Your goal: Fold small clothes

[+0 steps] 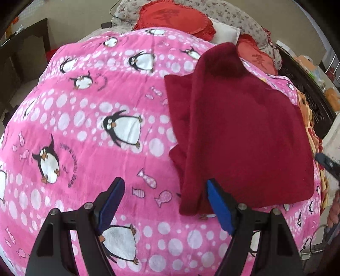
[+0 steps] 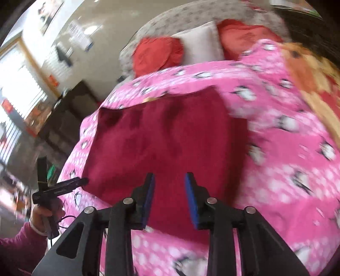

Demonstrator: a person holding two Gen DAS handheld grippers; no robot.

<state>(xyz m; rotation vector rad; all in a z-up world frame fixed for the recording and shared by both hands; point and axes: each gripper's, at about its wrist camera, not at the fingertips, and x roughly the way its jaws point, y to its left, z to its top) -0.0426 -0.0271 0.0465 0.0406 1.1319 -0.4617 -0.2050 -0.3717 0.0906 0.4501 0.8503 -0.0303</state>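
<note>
Red garment (image 1: 244, 131) lies folded on pink blanket (image 1: 95, 106), toward right side of bed. Left gripper (image 1: 165, 203) wide open, empty, at garment's near edge. Right gripper (image 2: 170, 197) parted, empty, above garment.

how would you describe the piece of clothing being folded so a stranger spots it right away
Find the bed under the pink penguin blanket. On it, ahead of both open grippers, lies the dark red garment, partly folded. It is the only plain maroon fabric; the red cushions behind are brighter and sit at the headboard.

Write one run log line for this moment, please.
left gripper: open, empty | right gripper: open | dark red fleece garment: folded, on pink penguin blanket
</note>
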